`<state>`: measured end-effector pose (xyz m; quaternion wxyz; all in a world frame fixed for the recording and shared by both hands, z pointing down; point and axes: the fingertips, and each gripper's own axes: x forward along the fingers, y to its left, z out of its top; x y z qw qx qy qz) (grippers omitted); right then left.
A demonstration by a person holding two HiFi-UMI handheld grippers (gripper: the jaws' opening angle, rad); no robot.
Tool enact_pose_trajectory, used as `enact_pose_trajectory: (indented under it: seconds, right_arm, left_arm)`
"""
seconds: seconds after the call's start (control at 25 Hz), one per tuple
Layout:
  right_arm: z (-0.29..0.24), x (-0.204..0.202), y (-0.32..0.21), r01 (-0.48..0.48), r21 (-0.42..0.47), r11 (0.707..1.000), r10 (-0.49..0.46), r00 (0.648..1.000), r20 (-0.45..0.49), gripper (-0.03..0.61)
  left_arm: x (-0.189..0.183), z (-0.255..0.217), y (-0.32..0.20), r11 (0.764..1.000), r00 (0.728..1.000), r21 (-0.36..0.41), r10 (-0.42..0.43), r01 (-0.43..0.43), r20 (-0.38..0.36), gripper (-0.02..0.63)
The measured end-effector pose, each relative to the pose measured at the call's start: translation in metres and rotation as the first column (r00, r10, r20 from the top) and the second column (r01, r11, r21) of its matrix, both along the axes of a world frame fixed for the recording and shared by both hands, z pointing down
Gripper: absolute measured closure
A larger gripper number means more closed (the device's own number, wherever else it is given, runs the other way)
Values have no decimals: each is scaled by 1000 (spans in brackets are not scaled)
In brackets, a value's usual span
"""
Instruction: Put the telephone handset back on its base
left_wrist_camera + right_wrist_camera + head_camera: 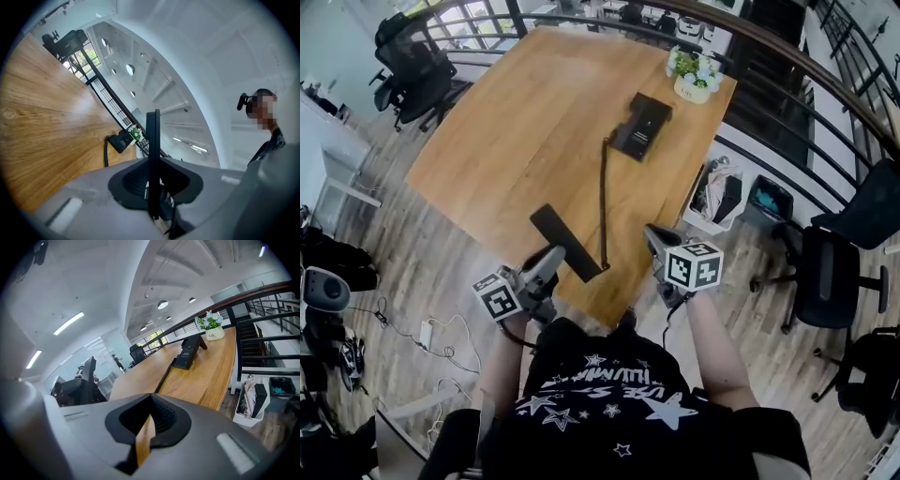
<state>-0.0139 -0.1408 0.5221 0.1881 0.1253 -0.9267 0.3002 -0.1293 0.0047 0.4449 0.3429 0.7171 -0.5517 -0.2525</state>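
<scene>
The black telephone base (642, 127) sits at the far right of the wooden table (516, 141), beside a flower pot. Its coiled cord (604, 202) runs toward me to the black handset (565, 241), which is lifted over the near table edge. My left gripper (553, 256) is shut on the handset's near end. In the left gripper view the handset (153, 140) stands edge-on between the jaws, with the base (120, 140) far ahead. My right gripper (651, 232) hovers to the right of the cord, jaws shut and empty (150, 397). The base (190, 351) lies ahead of it.
A white pot of flowers (694, 77) stands at the table's far right corner. A white bin (717, 194) and a dark bin (769, 199) sit on the floor right of the table. Office chairs (839, 272) and a railing (806, 141) are around.
</scene>
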Motion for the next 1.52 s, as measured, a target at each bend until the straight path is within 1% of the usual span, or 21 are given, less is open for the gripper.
enact_pose_trajectory:
  seconds: [0.16,0.28,0.4,0.48,0.6,0.72,0.8,0.88,0.96,1.04,1.2,1.28,1.52]
  right_arm:
    - [6,-6,-2,-23,-17,1000,23,1000,-6,576]
    - [6,-9,-7,-81,-19,997,80,997,-15,575]
    - [-1,-10,-14,-162,-8,987,161,987,-18,575]
    - [-5,-8,-19,-227,3,974,227,974,-22,576]
    - [-8,-6,-26,-308,20,951,309,951,-29,575]
    - [-12,-7,-33,-392,36,919,393,919,-36,576]
    - [-14,-10,-35,-442,33,897,442,896,-31,576]
    - [-16,-14,-37,-477,41,878,478,878,-34,575]
    - [-20,-19,-41,-503,55,862,505,862,-39,575]
    - [-24,-26,-45,-523,64,850,526,849,-41,575]
    - [-26,-37,-55,-545,74,835,549,834,-57,575]
    - [-25,-42,-59,-552,69,831,556,829,-65,575]
    - [-14,-52,-77,-540,57,840,543,836,-83,576]
  left_arm:
    - [-11,-1,-11,999,999,-4,44,-44,13,538]
    - [-24,1,-24,995,995,-6,95,-95,-1,538]
    - [-38,2,-44,983,983,-5,185,-185,-16,538]
    - [-48,3,-60,966,966,-7,257,-257,-3,538]
    - [-60,2,-84,933,932,-4,361,-361,22,538]
    - [-70,-3,-108,892,892,15,450,-451,34,538]
    - [-75,-5,-121,857,856,19,514,-515,54,538]
    - [-79,-9,-135,816,815,24,575,-578,74,538]
    - [-83,-13,-149,779,779,32,624,-627,70,538]
    - [-88,-18,-164,747,747,35,661,-664,67,538]
    - [-94,-23,-194,687,684,19,720,-726,112,538]
    - [-96,-26,-208,664,660,18,741,-748,124,538]
    - [-102,-18,-252,619,615,14,777,-785,134,538]
